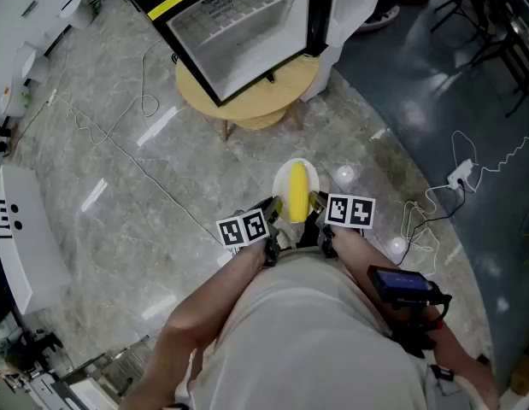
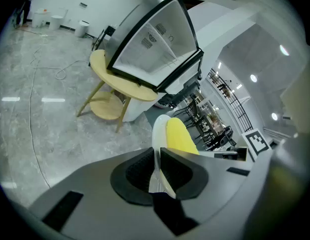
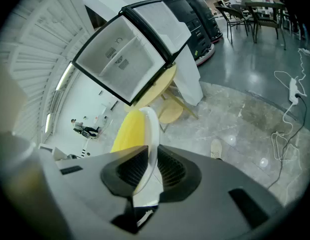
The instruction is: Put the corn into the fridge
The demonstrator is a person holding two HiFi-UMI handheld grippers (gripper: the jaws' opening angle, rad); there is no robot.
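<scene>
A yellow corn cob [image 1: 296, 191] lies on a small white plate [image 1: 313, 172] held low in front of the person. My left gripper [image 1: 271, 218] is shut on the plate's left rim [image 2: 159, 134], with the corn [image 2: 181, 136] just beyond its jaws. My right gripper [image 1: 319, 206] is shut on the right rim [image 3: 152, 129], the corn [image 3: 128, 132] showing to its left. The small fridge [image 1: 238, 32] stands ahead with its door open, on a round yellow wooden table [image 1: 247, 102]. It also shows in the left gripper view as the fridge [image 2: 155, 39] and in the right as the fridge [image 3: 123, 54].
A thin cable [image 1: 119, 148] trails across the marble floor on the left. A power strip with cords [image 1: 461, 174] lies on the darker floor at right. A white appliance [image 1: 20, 229] stands at the left edge. Chairs [image 3: 255, 9] stand far behind.
</scene>
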